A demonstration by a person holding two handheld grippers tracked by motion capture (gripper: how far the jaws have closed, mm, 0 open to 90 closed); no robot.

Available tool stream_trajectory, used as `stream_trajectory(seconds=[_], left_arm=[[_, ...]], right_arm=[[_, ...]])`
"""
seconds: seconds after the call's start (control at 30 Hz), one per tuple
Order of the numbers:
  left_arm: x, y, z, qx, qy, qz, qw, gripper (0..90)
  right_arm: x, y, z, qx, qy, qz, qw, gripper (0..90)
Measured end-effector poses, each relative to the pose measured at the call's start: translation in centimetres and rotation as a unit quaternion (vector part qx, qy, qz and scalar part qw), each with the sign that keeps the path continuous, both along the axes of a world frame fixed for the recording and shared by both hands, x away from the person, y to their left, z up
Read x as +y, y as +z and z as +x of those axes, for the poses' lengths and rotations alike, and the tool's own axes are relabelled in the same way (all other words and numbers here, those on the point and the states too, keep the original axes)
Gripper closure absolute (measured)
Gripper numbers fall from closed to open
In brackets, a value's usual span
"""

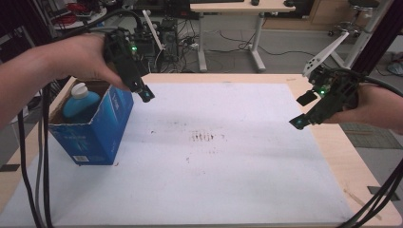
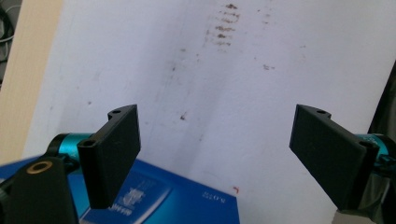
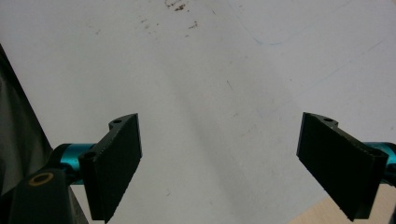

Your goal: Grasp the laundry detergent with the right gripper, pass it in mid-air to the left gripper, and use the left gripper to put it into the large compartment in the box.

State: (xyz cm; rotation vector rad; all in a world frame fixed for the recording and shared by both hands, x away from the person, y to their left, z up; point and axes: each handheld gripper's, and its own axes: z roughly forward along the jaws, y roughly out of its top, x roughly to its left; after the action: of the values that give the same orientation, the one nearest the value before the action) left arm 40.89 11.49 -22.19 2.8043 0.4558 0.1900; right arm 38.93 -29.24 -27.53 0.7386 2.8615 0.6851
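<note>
Your left gripper point(image 1: 142, 90) hangs with its jaws spread wide, empty, just above the open blue box point(image 1: 102, 130) at the left side of the white mat point(image 1: 228, 180). A blue bottle with a white cap point(image 1: 80, 100) stands upright inside the box. Your right gripper point(image 1: 304, 111), jaws equally wide and empty, hovers well apart over the mat's right edge.

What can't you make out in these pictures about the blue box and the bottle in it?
- Bottle: high view, lower body hidden by the walls of the blue box.
- Box print: left gripper view, too blurred to read and cut off by the bottom edge, partly behind the left gripper.
- Box label: high view, too small.
</note>
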Motion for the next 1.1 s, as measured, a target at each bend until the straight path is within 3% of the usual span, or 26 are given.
stream_trajectory(seconds=[0.17, 0.47, 1.1], left_arm=[[-2.0, -1.4, 0.0, 0.009, -0.026, 0.005, 0.9996, 16.5], [-4.2, -3.8, -0.1, 0.017, -0.042, 0.0, 0.999, 16.6], [-4.0, -3.6, -0.1, 0.017, -0.03, -0.003, 0.9994, 16.6]], right_arm=[[1.0, -0.1, -0.3, -0.002, 0.014, -0.01, 0.9999, 13.6], [2.2, -0.2, -0.2, -0.002, 0.035, -0.013, 0.9993, 13.6], [2.9, 0.0, -0.1, -0.001, 0.052, -0.014, 0.9985, 13.6]])
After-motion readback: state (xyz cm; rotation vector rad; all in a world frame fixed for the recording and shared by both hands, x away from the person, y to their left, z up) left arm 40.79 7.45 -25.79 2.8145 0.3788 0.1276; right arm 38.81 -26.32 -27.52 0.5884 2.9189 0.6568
